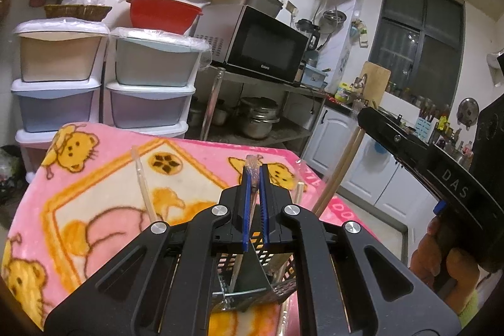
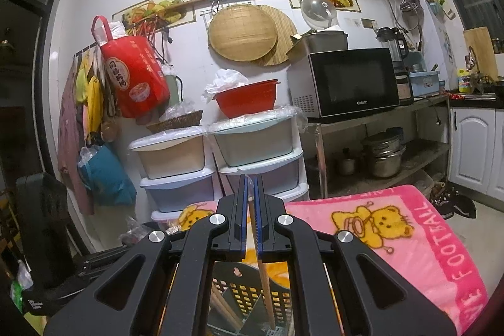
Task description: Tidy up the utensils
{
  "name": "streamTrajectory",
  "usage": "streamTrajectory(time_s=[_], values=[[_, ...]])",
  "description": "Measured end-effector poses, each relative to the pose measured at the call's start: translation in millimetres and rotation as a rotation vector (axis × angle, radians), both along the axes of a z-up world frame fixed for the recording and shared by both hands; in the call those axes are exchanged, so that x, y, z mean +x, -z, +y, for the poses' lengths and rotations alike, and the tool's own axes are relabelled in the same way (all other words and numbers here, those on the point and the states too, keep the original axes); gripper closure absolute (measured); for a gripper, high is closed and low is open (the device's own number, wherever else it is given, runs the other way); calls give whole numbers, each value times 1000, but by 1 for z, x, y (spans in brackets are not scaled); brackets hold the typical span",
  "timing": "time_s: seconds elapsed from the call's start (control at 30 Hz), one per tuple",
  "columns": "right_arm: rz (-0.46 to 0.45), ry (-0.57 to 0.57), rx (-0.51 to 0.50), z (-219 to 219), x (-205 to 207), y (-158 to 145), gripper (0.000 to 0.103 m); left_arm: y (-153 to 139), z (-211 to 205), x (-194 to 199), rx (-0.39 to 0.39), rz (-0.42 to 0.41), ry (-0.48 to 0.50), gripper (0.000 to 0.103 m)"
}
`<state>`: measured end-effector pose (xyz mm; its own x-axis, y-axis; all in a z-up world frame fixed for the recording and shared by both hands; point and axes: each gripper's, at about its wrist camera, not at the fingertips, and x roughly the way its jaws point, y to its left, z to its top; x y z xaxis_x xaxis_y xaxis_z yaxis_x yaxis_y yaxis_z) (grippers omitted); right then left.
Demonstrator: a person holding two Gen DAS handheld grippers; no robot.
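My left gripper (image 1: 255, 167) is shut on a plastic-wrapped chopstick pair (image 1: 252, 175) that hangs down into the dark perforated utensil holder (image 1: 252, 288) below the fingers. My right gripper (image 2: 249, 180) is shut on a wrapped wooden chopstick pair (image 2: 263, 279) whose lower end stands in the same holder (image 2: 249, 295), beside other chopsticks (image 2: 220, 304). The right gripper also shows in the left wrist view (image 1: 362, 115), holding chopsticks (image 1: 340, 169) at a slant. Another wrapped chopstick pair (image 1: 145, 185) lies on the pink bear blanket (image 1: 94, 178).
The blanket covers the table (image 2: 425, 225). Behind stand stacked plastic drawers (image 1: 104, 84), a red bowl (image 1: 162, 13) and a microwave on a steel rack (image 1: 261, 49). White kitchen cabinets (image 1: 362, 172) are to the right.
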<state>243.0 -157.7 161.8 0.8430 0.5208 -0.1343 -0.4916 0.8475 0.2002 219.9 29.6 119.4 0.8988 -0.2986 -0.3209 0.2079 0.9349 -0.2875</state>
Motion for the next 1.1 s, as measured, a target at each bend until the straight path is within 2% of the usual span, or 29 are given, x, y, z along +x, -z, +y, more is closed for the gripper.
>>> streamTrajectory(time_s=[0.57, 1.0, 1.1], values=[[18, 18, 81, -10, -1, 35, 99, 10, 7, -2, -4, 29, -19, 100], [64, 57, 76, -17, -7, 47, 98, 16, 9, -5, -3, 49, -27, 100], [84, 68, 70, -21, -8, 50, 91, 17, 11, -7, -2, 52, -31, 100]])
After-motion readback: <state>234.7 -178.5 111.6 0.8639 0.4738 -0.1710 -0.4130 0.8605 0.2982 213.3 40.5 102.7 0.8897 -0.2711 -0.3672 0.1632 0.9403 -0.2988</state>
